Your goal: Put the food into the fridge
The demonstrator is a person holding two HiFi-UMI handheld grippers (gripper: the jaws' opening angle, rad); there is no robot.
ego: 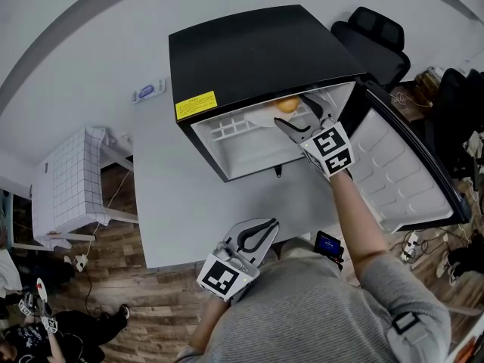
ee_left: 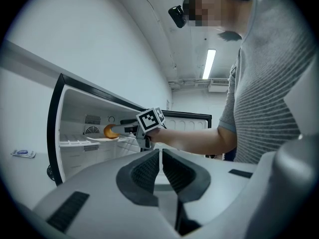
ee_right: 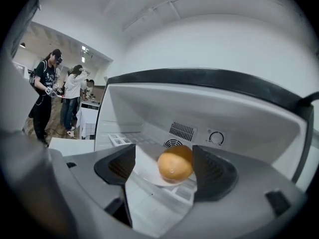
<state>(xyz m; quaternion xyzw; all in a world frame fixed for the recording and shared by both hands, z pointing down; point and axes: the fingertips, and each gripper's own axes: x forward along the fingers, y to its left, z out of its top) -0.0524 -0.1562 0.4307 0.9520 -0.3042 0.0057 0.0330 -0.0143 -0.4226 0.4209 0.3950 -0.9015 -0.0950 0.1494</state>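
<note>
A black mini fridge [ego: 249, 51] stands on the grey table [ego: 170, 203] with its door [ego: 408, 165] swung open to the right. An orange [ego: 287, 105] [ee_right: 175, 166] [ee_left: 109, 131] rests on a white plate [ego: 261, 117] [ee_right: 147, 176] on the fridge's upper shelf. My right gripper [ego: 296, 114] [ee_right: 162, 169] reaches into the fridge, its jaws open on either side of the orange. My left gripper [ego: 261, 229] [ee_left: 160, 156] hangs low over the table's near edge, jaws together and holding nothing.
A black office chair [ego: 374, 36] stands behind the fridge on the right. On the floor at left is a white gridded cabinet [ego: 64, 180]. A small black device [ego: 329, 244] sits by the table's near edge. Two people [ee_right: 60, 91] stand far off.
</note>
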